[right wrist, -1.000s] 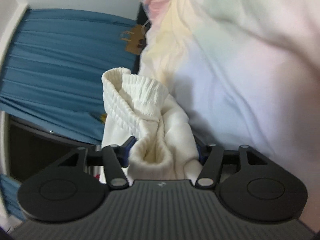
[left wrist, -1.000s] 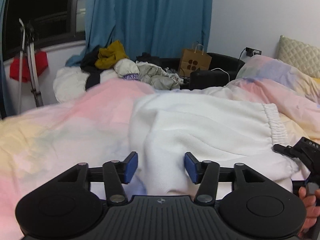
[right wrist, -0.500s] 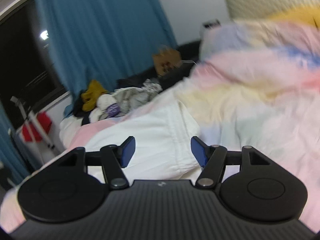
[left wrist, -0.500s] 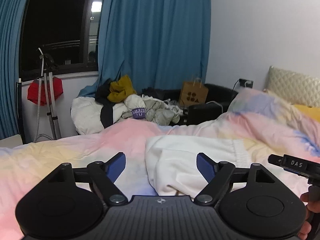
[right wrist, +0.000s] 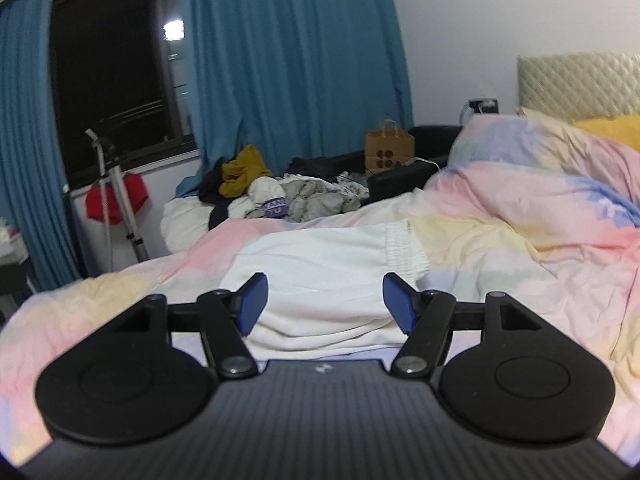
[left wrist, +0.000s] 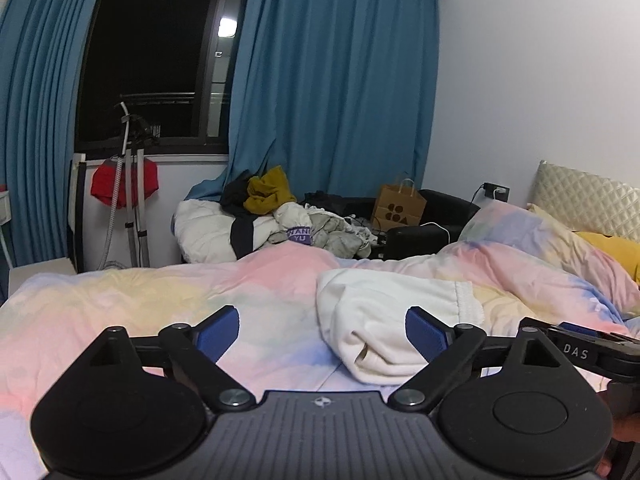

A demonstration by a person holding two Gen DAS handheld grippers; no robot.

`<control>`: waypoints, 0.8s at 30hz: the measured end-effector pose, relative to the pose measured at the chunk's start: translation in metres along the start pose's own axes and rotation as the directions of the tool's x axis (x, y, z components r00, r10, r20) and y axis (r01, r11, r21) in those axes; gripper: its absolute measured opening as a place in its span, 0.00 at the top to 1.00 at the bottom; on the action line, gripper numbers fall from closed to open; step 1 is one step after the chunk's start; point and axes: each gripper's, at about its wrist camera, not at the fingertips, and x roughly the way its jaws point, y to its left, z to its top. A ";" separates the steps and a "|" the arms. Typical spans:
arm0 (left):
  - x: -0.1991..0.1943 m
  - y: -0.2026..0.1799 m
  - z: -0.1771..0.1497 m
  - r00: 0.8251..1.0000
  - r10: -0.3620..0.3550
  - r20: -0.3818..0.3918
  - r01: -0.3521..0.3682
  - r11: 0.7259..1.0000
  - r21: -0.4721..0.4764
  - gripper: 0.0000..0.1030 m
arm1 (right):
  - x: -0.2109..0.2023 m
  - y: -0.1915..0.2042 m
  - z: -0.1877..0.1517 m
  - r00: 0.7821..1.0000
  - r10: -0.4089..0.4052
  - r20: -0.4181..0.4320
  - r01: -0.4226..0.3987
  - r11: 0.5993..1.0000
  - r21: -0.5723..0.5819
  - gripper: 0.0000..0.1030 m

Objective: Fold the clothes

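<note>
A folded white garment (left wrist: 392, 312) with an elastic waistband (right wrist: 404, 248) lies on the pastel duvet (left wrist: 120, 312). My left gripper (left wrist: 320, 320) hovers above and in front of it. Its jaws are opening wide and nothing is between them; the garment lies on the bed beyond the blue pads (left wrist: 218, 330). In the right wrist view the same garment (right wrist: 320, 256) sits beyond my right gripper (right wrist: 325, 286). That gripper is open and level, and its pads (right wrist: 252, 300) touch no cloth.
A heap of unfolded clothes (left wrist: 280, 216) lies past the bed's far edge, next to a brown paper bag (left wrist: 398, 208). A stand with a red item (left wrist: 124, 184) is by the window. Pillows (left wrist: 552, 236) and a quilted headboard (right wrist: 576, 80) are at the right.
Both grippers rose and drew back from the garment. The right one let go of the waistband and rolled upright. The left jaws spread much wider.
</note>
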 end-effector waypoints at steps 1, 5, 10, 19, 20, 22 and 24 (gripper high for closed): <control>-0.006 0.005 -0.005 1.000 0.011 0.007 -0.011 1.000 -0.013 0.06 | -0.002 0.004 -0.003 1.000 0.004 0.001 -0.004 1.000 -0.004 0.35; -0.024 0.022 -0.023 1.000 0.013 0.011 -0.013 0.999 -0.044 0.03 | -0.004 0.017 -0.016 1.000 -0.012 0.001 0.012 1.000 -0.025 0.35; -0.035 0.031 -0.038 1.000 0.030 -0.005 -0.030 0.999 -0.011 0.01 | -0.011 0.028 -0.022 1.000 -0.020 0.022 0.021 0.999 -0.038 0.23; -0.034 0.024 -0.043 0.998 0.063 -0.014 -0.062 0.996 0.063 0.00 | -0.016 0.035 -0.027 0.997 -0.061 0.042 0.064 0.996 -0.069 0.11; -0.033 0.023 -0.043 0.998 0.064 -0.017 -0.063 0.996 0.065 0.00 | -0.015 0.035 -0.028 0.997 -0.066 0.037 0.069 0.995 -0.070 0.11; -0.029 0.023 -0.042 0.998 0.059 -0.024 -0.058 0.996 0.064 0.00 | -0.014 0.033 -0.028 0.997 -0.067 0.028 0.069 0.995 -0.066 0.11; -0.027 0.022 -0.041 0.998 0.055 -0.026 -0.053 0.997 0.059 0.00 | -0.012 0.032 -0.028 0.997 -0.071 0.021 0.072 0.996 -0.060 0.11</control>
